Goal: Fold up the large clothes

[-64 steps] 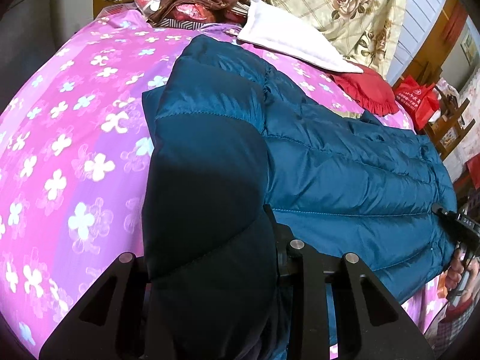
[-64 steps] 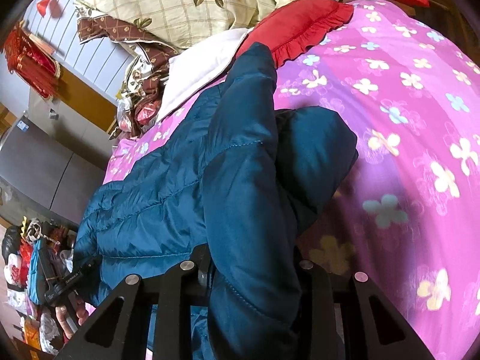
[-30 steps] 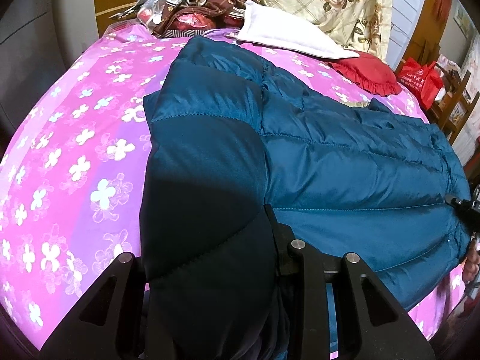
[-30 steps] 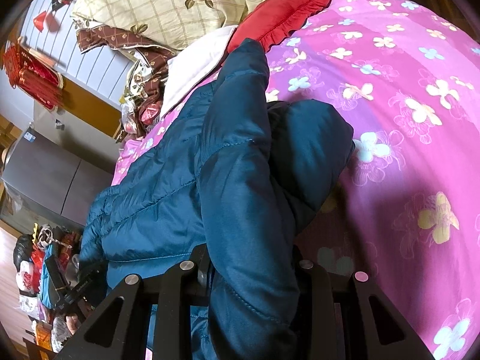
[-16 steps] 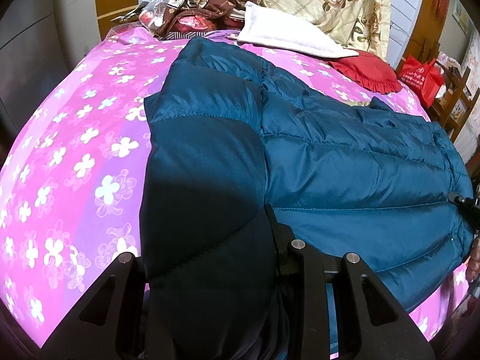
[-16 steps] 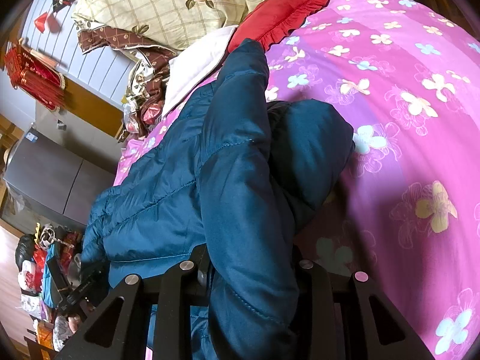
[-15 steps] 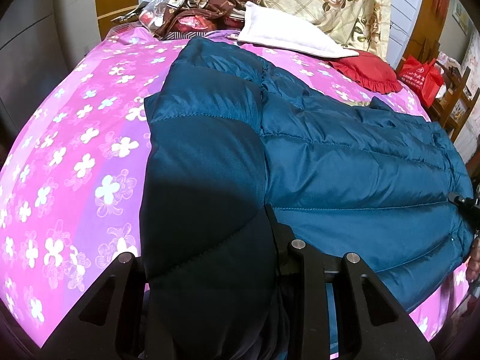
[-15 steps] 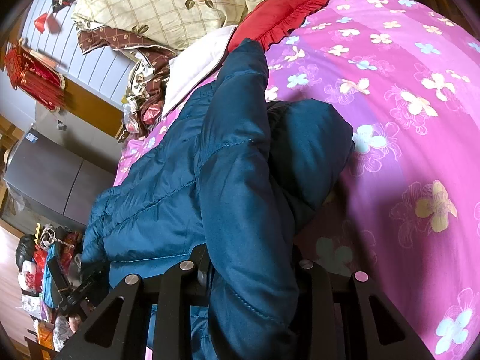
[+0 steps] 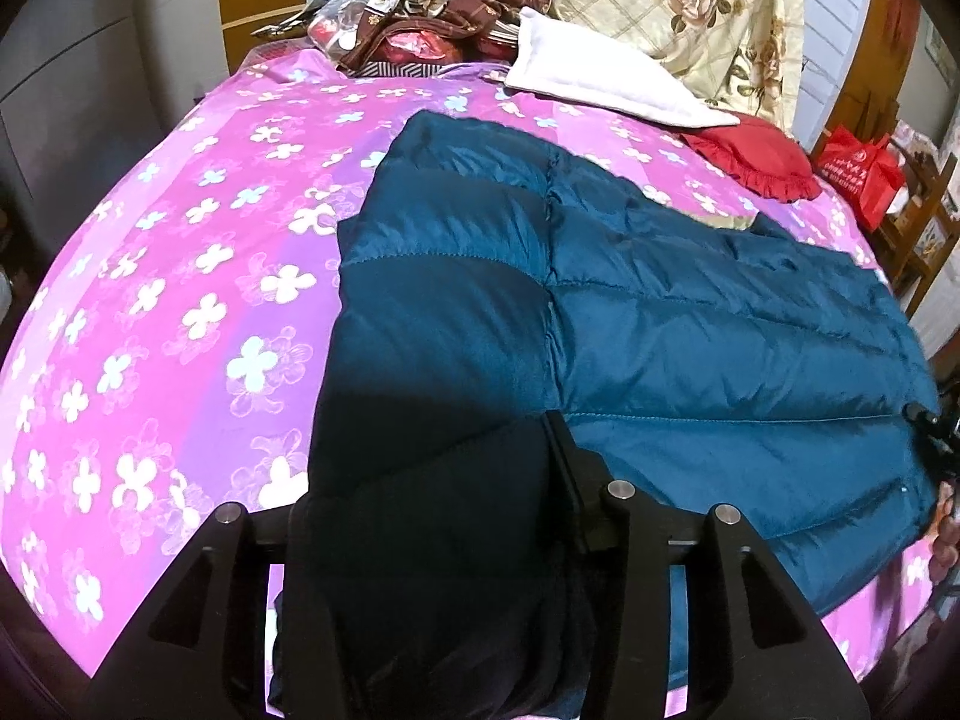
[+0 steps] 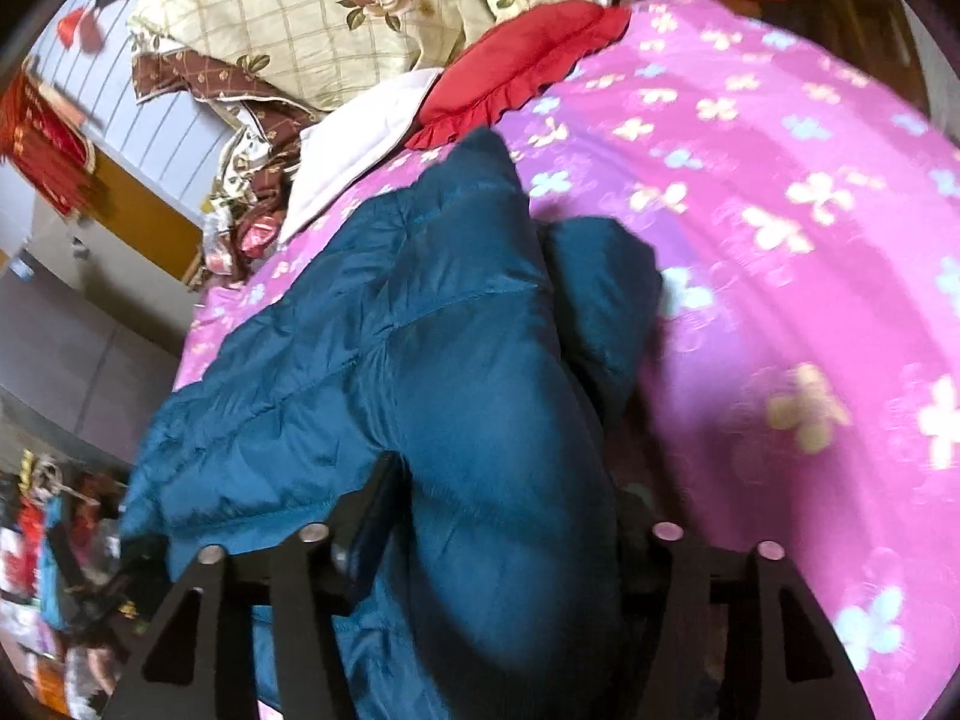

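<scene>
I have the teal down jacket (image 9: 690, 324) spread across the bed, on its pink flowered bedsheet (image 9: 180, 276), quilted body flat and one edge hanging toward me. My left gripper (image 9: 432, 540) pinches a thick, shadowed fold of that jacket between its fingers (image 9: 576, 480), the padding bulging up over them. My right gripper (image 10: 498, 540) clamps another puffy section in the same way, its jaws held fairly wide by the bulk; a rounded lump of the jacket rests just beyond it on the sheet. At the head of the bed lie a white towel (image 9: 600, 90), a red ruffled cushion (image 9: 756, 156) and a cream rose-print quilt (image 9: 690, 6). A red bag (image 9: 864, 174) stands beside the bed.
</scene>
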